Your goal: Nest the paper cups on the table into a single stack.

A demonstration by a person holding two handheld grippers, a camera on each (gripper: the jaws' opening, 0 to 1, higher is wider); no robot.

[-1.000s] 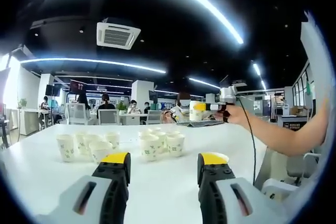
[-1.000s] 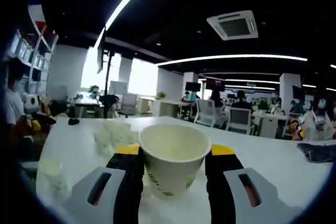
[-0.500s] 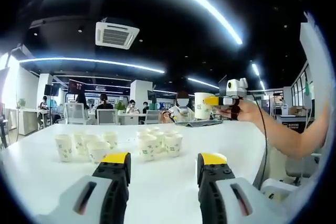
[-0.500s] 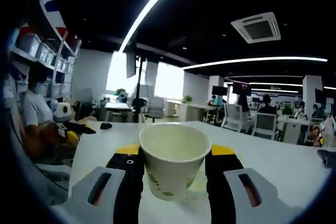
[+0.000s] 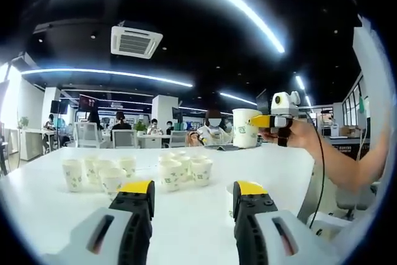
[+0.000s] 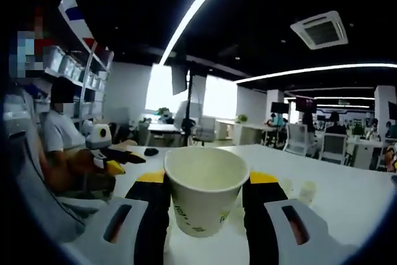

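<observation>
Right gripper (image 6: 205, 206): jaws closed against both sides of one paper cup (image 6: 205, 195), held clear of the white table (image 6: 347, 200). Cup upright, mouth up, long axis vertical, narrow base down between the jaws; green print on its wall. In the left gripper view the same cup (image 5: 247, 128) hangs in the air to the right of and above the table (image 5: 37, 203), gripped by the right gripper (image 5: 268, 121) in a person's hand (image 5: 296, 133).

Left gripper (image 5: 194, 192): jaws wide apart, nothing between them, above the table's near part.

Remaining cups stand upright, mouths up, on the table beyond the left gripper: one cluster of cups (image 5: 99, 172) left, a second cluster (image 5: 185, 169) just right of it.
</observation>
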